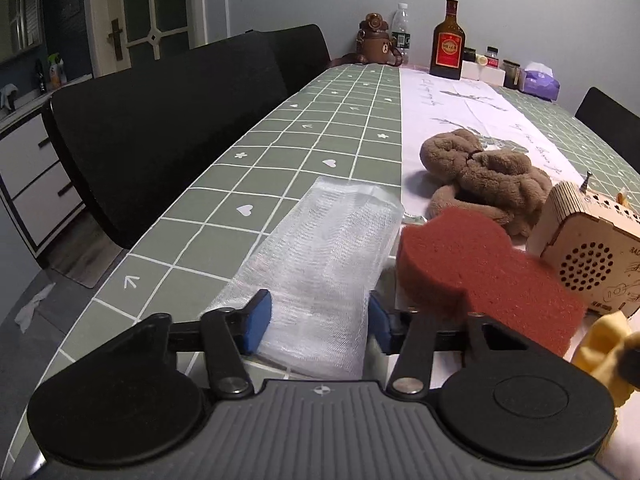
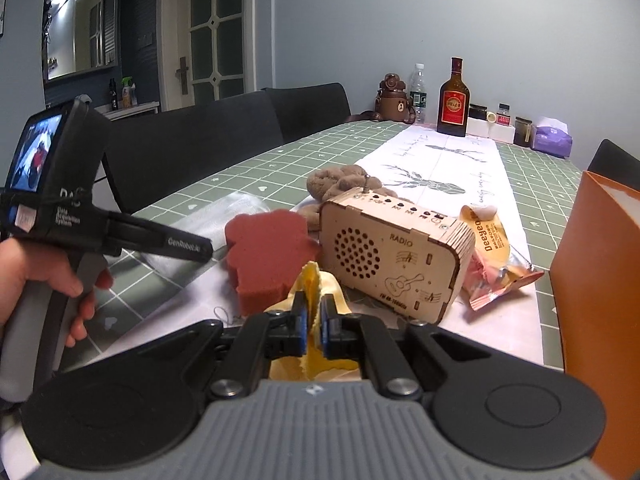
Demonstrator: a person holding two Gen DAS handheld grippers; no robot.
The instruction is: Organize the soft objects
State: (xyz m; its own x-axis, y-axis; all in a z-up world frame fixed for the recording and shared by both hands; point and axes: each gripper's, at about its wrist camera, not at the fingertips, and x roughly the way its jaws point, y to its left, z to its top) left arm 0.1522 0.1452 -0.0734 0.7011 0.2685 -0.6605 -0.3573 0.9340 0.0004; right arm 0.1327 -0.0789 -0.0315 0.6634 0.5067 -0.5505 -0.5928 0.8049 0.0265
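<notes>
My left gripper (image 1: pixel 318 322) stands with its blue pads on both sides of a white mesh cloth (image 1: pixel 320 256) that lies on the green checked tablecloth (image 1: pixel 224 184); the jaws are wide and touch the cloth's sides. A red sponge (image 1: pixel 480 268) lies just right of it, and shows in the right wrist view (image 2: pixel 268 256). A brown plush towel (image 1: pixel 484 176) lies behind the sponge. My right gripper (image 2: pixel 314 326) is shut on a yellow cloth (image 2: pixel 312 284), in front of the sponge.
A wooden radio box (image 2: pixel 396 260) stands right of the sponge, with a snack packet (image 2: pixel 492 252) beside it. An orange box (image 2: pixel 600 288) stands at the right edge. Bottles (image 2: pixel 452 100) and jars stand at the far end. Black chairs (image 1: pixel 160 128) line the left side.
</notes>
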